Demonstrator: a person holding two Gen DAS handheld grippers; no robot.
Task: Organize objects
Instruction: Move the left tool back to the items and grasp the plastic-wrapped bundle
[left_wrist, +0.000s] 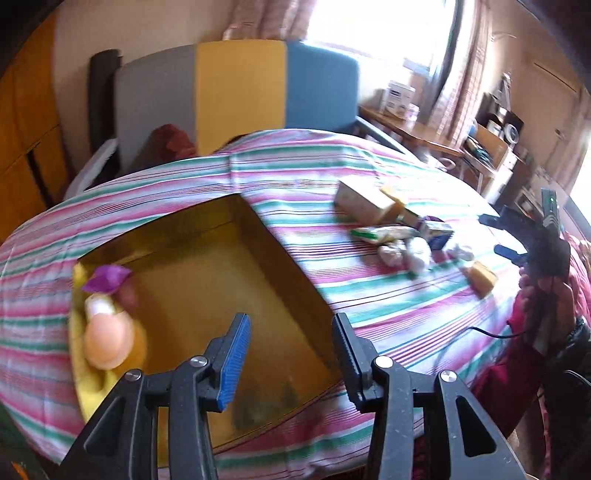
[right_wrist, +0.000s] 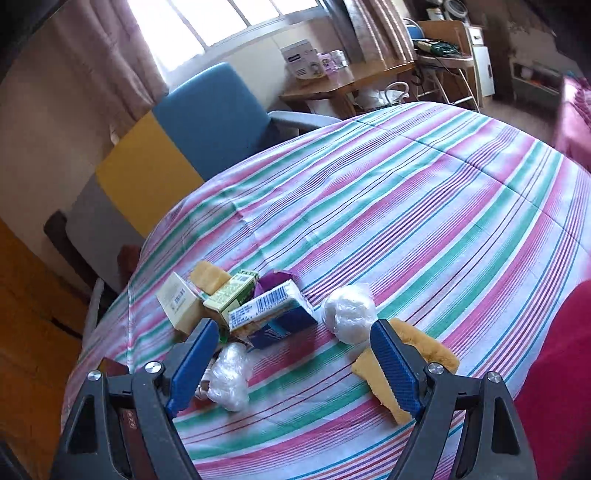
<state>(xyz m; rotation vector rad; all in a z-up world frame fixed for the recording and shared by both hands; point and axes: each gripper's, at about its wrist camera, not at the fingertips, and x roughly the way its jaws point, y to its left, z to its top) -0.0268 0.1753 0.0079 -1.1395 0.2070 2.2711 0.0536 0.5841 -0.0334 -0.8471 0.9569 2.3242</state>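
A striped cloth (right_wrist: 406, 206) in pink, green and white is covering the bench, with a blue, yellow and grey chair (left_wrist: 236, 96) standing behind it; an open cardboard box (left_wrist: 221, 280) is sitting on the cloth, holding a blurred doll-like toy (left_wrist: 107, 332) at its left wall; the left claw (left_wrist: 286, 363) is hovering over the box, released, nothing between its fingers; the right claw (right_wrist: 295, 365) is spreading wider above the clutter, gripping nothing; below it 2 white plastic bundles (right_wrist: 349, 314), small cartons (right_wrist: 266, 310) and a yellow sponge (right_wrist: 402, 363) are lying close together, well apart from the box.
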